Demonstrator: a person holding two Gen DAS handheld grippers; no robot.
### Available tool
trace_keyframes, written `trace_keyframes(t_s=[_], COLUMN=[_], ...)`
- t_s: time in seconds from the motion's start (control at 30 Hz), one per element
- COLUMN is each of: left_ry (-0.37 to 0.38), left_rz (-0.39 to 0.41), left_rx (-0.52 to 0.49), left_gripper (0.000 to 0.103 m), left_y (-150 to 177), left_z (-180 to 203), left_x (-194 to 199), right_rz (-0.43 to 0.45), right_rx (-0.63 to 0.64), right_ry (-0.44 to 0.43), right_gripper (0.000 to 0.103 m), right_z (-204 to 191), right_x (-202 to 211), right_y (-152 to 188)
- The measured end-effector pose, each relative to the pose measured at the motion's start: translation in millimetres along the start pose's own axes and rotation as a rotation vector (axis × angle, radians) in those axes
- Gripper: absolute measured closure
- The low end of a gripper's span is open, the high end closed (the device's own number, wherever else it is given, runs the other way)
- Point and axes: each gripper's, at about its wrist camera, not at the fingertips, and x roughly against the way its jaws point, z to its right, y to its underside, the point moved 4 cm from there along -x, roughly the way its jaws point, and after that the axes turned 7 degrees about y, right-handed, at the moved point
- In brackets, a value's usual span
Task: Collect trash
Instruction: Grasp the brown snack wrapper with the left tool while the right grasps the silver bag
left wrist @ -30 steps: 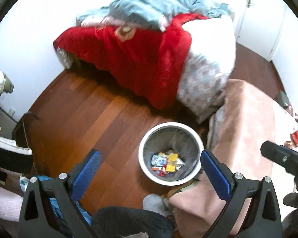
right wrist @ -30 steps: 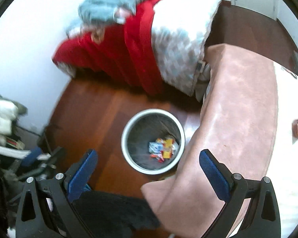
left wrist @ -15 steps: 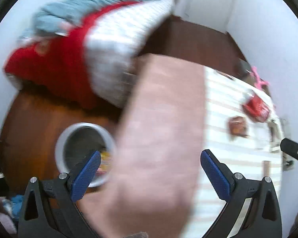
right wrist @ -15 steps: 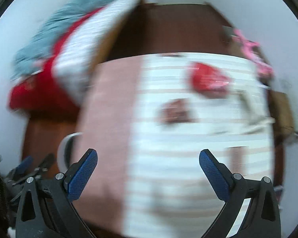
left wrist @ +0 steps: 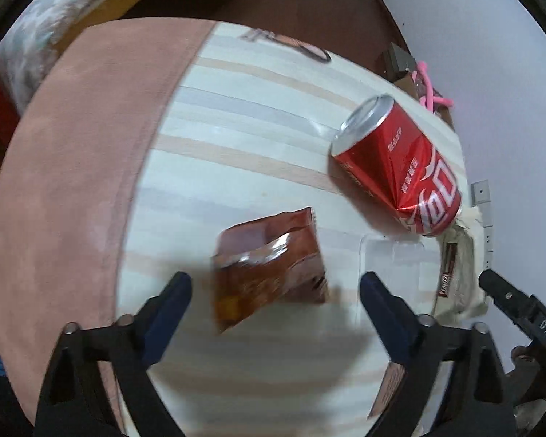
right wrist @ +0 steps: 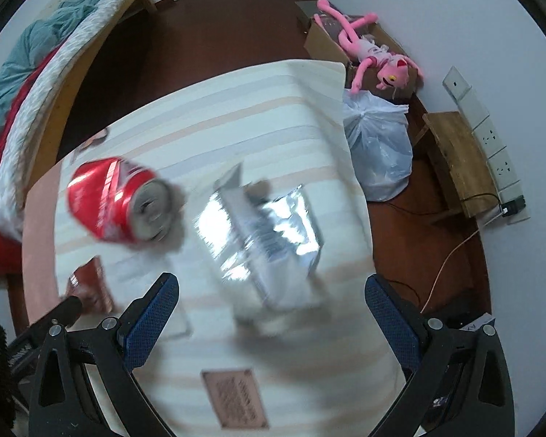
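A brown snack wrapper [left wrist: 269, 262] lies on the striped tablecloth [left wrist: 236, 138], just ahead of my open, empty left gripper [left wrist: 275, 306]. A dented red cola can [left wrist: 400, 167] lies on its side to the right of it; it also shows in the right wrist view [right wrist: 116, 200]. A crumpled silver foil wrapper [right wrist: 269, 233] lies ahead of my open, empty right gripper [right wrist: 273, 313]. A small brown packet [right wrist: 236, 397] lies between the right fingers, and the brown wrapper [right wrist: 91, 284] shows at the left. A clear plastic tray [left wrist: 393, 255] sits below the can.
The table has a pink cloth [left wrist: 72, 182] on its left part. A bed with red and blue blankets [right wrist: 14, 83] stands at the far left. A white plastic bag [right wrist: 378, 145], a cardboard box with a pink plush toy [right wrist: 367, 47] and a wooden stool [right wrist: 455, 156] stand on the floor at right.
Both grippers swung from above the floor bin to over the table and came closer to the trash on it. The bin has left both views. Both stayed open.
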Motion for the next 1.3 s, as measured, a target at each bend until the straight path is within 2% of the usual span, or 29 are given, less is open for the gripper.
trace_keyframes(t_s=[0.07, 0.1, 0.17, 0.3, 0.37, 0.53, 0.6, 0.8, 0.97, 1.3], left_ry=[-0.034, -0.052, -0.074, -0.105, -0.130, -0.163, -0.163, -0.170, -0.181, -0.178], left_rz=[-0.002, 0.013, 0.042, 0.077, 0.093, 0.114, 0.116, 0.141, 0.184, 0.271], left_rx=[-0.021, -0.034, -0.070, -0.106, -0.123, -0.138, -0.137, -0.157, -0.200, -0.228], left_gripper=[0.036, 0.037, 0.050, 0.055, 0.056, 0.056, 0.057, 0.057, 0.057, 0.057], left_y=[0, 1, 1, 4, 5, 5, 3, 1, 6, 25], left_z=[6, 9, 14, 18, 16, 11, 6, 6, 15, 9], left_x=[-9, -10, -8, -5, -1, 5, 9, 20, 41, 112], right_rz=[-0.004, -0.005, -0.010, -0.015, -0.016, -0.025, -0.029, -0.026, -0.001, 0.075], right_rx=[0.004, 0.007, 0.011, 0.017, 0.021, 0.023, 0.024, 0.044, 0.062, 0.101], right_ry=[-0.010, -0.007, -0.013, -0.035, -0.036, -0.037, -0.036, -0.023, -0.037, -0.111], right_gripper=[0.000, 0.000, 0.000, 0.000, 0.003, 0.019, 0.031, 0.055, 0.064, 0.071], right_z=[1, 1, 1, -4, -7, -11, -13, -18, -23, -47], right_x=[-10, -14, -21, -28, -29, -31, -32, -25, -8, 61], right_y=[-7, -9, -12, -13, -12, -9, -8, -2, 5, 38])
